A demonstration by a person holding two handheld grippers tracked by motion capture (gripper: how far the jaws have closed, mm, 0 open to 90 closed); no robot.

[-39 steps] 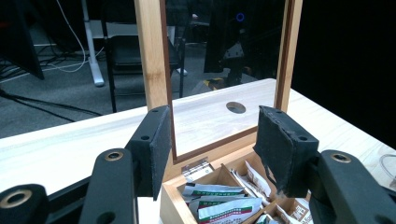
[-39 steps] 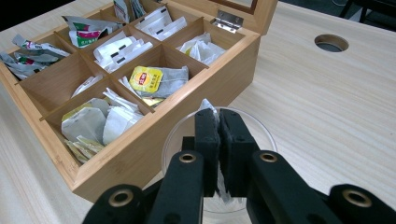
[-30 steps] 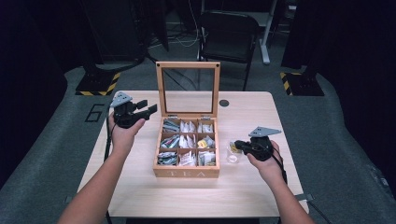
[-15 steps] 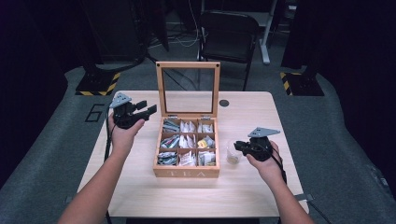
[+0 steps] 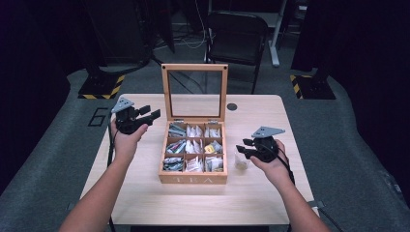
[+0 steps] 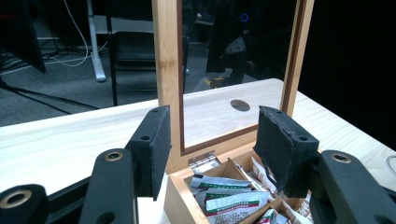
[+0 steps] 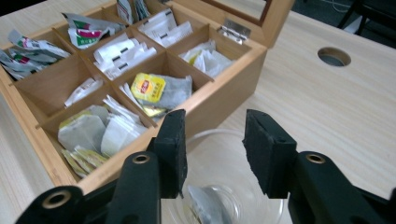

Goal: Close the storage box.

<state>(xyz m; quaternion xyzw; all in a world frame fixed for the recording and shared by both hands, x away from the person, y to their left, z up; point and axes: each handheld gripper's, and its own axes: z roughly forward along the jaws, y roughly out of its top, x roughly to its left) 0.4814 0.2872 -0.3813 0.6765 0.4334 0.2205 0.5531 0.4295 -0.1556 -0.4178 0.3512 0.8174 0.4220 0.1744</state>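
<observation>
A wooden tea box (image 5: 193, 180) stands mid-table with its glass lid (image 5: 194, 67) upright, its compartments holding several tea sachets. Right of the box is a small glass (image 5: 240, 163). My right gripper (image 5: 243, 146) hovers just above it, open, its jaws having just been opening. In the right gripper view the right gripper (image 7: 212, 128) stands over the glass (image 7: 229, 196), with a tea bag (image 7: 203, 207) lying inside and nothing between the pads. My left gripper (image 5: 150, 113) is held left of the lid, open and empty. In the left gripper view the left gripper (image 6: 212, 135) faces the lid frame (image 6: 166, 56).
A round cable hole (image 5: 232, 106) sits in the table behind the box. A black chair (image 5: 237, 34) stands beyond the far edge. A yellow-labelled tea bag (image 7: 149, 88) lies in a compartment near the glass. Bare table stretches in front of the box.
The right gripper's jaws have spread apart above the glass. The left gripper has stayed where it was.
</observation>
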